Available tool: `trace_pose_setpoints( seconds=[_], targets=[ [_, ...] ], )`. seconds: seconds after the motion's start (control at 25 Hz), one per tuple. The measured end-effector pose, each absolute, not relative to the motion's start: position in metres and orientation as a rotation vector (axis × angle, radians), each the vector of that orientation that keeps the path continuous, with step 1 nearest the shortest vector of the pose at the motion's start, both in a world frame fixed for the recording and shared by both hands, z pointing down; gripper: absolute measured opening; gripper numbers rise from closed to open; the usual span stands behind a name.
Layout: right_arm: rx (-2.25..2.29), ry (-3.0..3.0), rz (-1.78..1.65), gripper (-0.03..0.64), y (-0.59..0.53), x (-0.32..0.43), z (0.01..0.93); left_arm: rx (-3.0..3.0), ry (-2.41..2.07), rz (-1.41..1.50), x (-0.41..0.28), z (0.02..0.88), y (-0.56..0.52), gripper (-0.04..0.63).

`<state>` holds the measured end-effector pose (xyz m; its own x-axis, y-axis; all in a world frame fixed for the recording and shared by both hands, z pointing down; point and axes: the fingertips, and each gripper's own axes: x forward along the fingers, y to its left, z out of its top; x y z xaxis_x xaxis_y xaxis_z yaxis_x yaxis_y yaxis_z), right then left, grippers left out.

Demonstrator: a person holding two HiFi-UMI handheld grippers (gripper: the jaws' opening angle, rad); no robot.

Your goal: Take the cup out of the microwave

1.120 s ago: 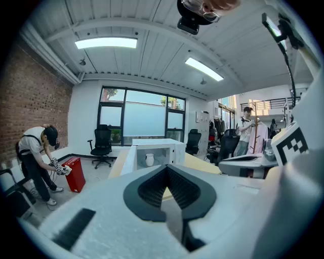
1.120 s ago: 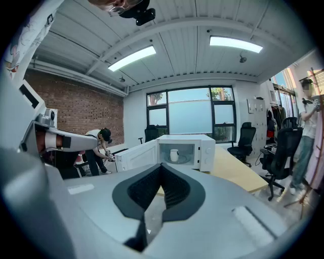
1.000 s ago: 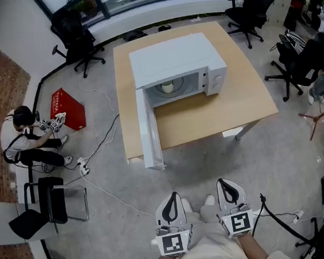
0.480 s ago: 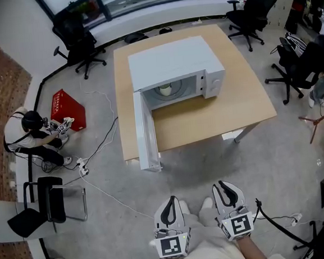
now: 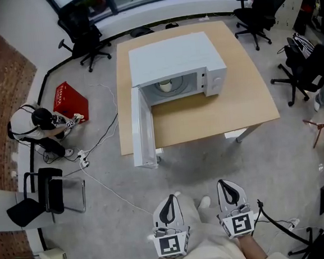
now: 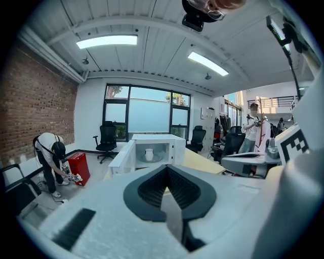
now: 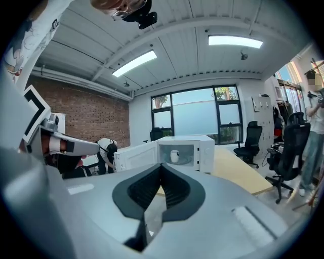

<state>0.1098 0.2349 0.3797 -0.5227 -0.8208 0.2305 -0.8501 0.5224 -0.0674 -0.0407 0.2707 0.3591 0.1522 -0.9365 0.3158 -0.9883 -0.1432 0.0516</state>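
A white microwave [image 5: 172,57] stands on a light wooden table [image 5: 238,99], its door [image 5: 141,128] swung wide open toward me. Inside it sits a white cup [image 5: 165,86], also seen as the cup [image 6: 149,154] and the cup [image 7: 174,156] in the gripper views. My left gripper [image 5: 169,203] and right gripper [image 5: 229,187] hang side by side at the bottom of the head view, well short of the table. Both are shut with nothing between their jaws.
A person [image 5: 37,123] crouches by a red box [image 5: 68,101] at the left. Cables [image 5: 108,187] trail over the floor near a black chair [image 5: 44,195]. Office chairs [image 5: 82,26] stand beyond the table and at the right. Another person [image 6: 253,131] stands far right.
The table and microwave have shifted slightly in the head view as I moved. Both grippers stay shut and side by side. The crouching person at the left has moved a little.
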Motion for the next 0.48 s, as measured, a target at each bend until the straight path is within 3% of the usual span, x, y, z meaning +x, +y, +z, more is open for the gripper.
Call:
trace_pose_setpoints(
  seconds=[0.48],
  targets=[
    [1.457,-2.58,0.279,0.006,0.148,0.095,0.389,2.179,-1.87,0.288,-0.053,0.365,0.171,0.003]
  ],
)
